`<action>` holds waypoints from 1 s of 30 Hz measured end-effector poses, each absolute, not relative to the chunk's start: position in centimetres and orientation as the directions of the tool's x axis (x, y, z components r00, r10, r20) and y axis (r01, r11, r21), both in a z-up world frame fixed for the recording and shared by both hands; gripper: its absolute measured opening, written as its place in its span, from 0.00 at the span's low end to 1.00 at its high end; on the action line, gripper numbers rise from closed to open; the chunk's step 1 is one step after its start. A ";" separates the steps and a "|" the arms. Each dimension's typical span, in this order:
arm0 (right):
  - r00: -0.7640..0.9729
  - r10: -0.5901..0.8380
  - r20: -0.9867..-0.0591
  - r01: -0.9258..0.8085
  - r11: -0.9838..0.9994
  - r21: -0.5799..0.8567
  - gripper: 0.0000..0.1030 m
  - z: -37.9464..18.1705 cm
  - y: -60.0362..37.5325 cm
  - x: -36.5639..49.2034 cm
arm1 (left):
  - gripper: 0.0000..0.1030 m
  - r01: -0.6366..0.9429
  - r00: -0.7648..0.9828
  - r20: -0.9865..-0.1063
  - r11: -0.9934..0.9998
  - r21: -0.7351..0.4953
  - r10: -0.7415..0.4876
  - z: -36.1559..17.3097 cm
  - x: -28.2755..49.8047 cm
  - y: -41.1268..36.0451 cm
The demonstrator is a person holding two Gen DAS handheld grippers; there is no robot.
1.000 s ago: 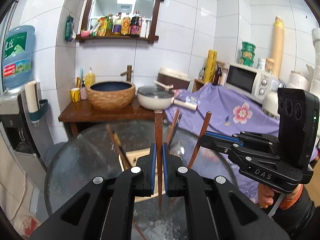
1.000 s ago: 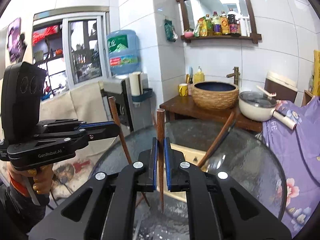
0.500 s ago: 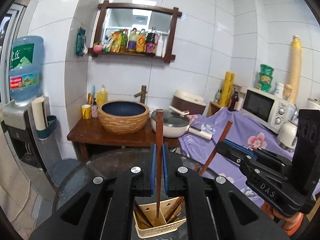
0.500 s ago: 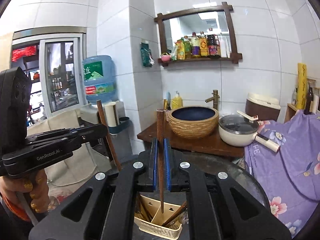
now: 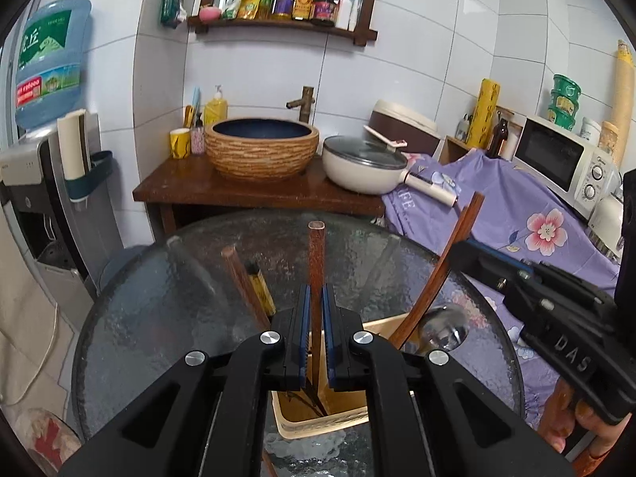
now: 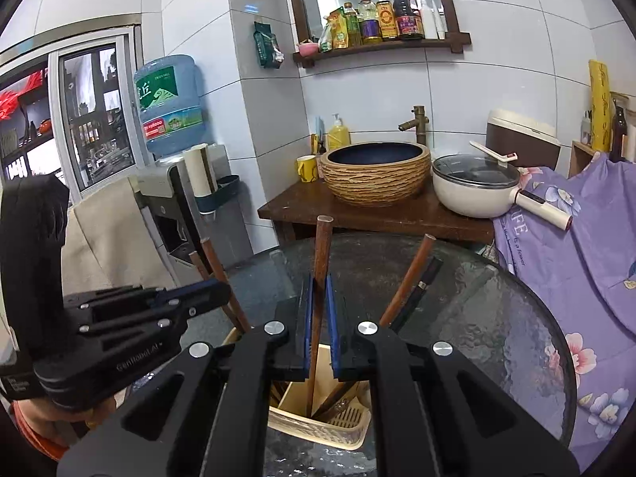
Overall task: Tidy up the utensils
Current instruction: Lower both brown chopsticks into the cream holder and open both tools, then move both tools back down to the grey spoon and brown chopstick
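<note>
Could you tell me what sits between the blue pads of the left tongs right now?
A brown wooden chopstick, clamped upright between the left tongs, its tip inside the beige holder; the left wrist view shows this.

both chopsticks [image 5: 316, 262] lowered — tips inside holder [image 5: 318, 423]

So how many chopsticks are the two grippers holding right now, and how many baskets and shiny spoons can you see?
Wooden chopsticks held: 2, the left chopstick in the left gripper and the right chopstick in the right gripper
Cream utensil basket: 1
Metal spoon: 1
Total: 4
</note>
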State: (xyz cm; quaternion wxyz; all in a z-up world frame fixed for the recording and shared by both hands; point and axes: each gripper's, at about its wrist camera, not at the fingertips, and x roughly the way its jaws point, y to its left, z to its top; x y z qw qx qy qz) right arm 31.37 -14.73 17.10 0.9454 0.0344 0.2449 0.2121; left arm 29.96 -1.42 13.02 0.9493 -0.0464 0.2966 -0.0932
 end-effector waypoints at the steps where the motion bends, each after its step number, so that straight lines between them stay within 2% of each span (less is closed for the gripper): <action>1: 0.790 0.416 -0.450 -0.380 0.909 0.173 0.07 16.9 -14.8 31.5 | 0.06 0.147 0.804 -0.559 0.979 -0.144 -0.203 12.7 30.1 -1.4; 8: 0.798 0.384 -0.465 -0.343 0.923 0.173 0.07 15.6 -15.4 32.4 | 0.06 0.141 0.800 -0.568 0.981 -0.136 -0.193 11.5 30.2 -1.4; 11: 0.794 0.369 -0.484 -0.330 0.929 0.166 0.08 14.8 -15.5 32.7 | 0.12 0.142 0.803 -0.566 0.982 -0.124 -0.188 11.2 29.9 -1.6; 13: 0.798 0.357 -0.485 -0.322 0.934 0.158 0.09 14.5 -15.6 32.6 | 0.28 0.149 0.808 -0.556 0.981 -0.125 -0.193 11.3 29.5 -1.7; 14: 0.804 0.350 -0.481 -0.317 0.936 0.151 0.15 14.4 -15.7 32.4 | 0.34 0.151 0.816 -0.543 0.980 -0.128 -0.197 11.5 28.9 -1.6; 15: 0.809 0.346 -0.476 -0.315 0.938 0.147 0.21 14.3 -15.8 32.1 | 0.47 0.150 0.823 -0.533 0.980 -0.130 -0.197 11.6 28.5 -1.5; 16: 0.813 0.343 -0.470 -0.314 0.939 0.143 0.37 14.3 -15.9 31.9 | 0.59 0.148 0.833 -0.518 0.980 -0.130 -0.194 11.7 27.9 -1.4; 17: 0.828 0.335 -0.450 -0.309 0.942 0.133 0.46 14.3 -16.1 31.1 | 0.64 0.139 0.847 -0.498 0.982 -0.129 -0.186 11.8 26.9 -1.1; 19: 0.855 0.314 -0.412 -0.304 0.948 0.092 0.47 14.5 -16.0 29.5 | 0.80 0.116 0.863 -0.478 0.985 -0.129 -0.164 11.7 25.5 -0.6; 22: 0.866 0.314 -0.391 -0.324 0.945 0.041 0.50 14.3 -15.6 27.1 | 0.84 0.085 0.862 -0.486 0.987 -0.138 -0.142 10.3 23.5 0.5; 25: 0.857 0.341 -0.386 -0.367 0.930 0.006 0.52 13.3 -15.0 24.2 | 0.84 0.052 0.842 -0.527 0.990 -0.133 -0.115 8.0 21.9 1.6; 30: 0.783 0.381 -0.492 -0.447 0.894 -0.018 0.52 9.2 -13.0 21.2 | 0.82 -0.035 0.800 -0.596 0.987 -0.155 -0.065 4.1 20.4 4.1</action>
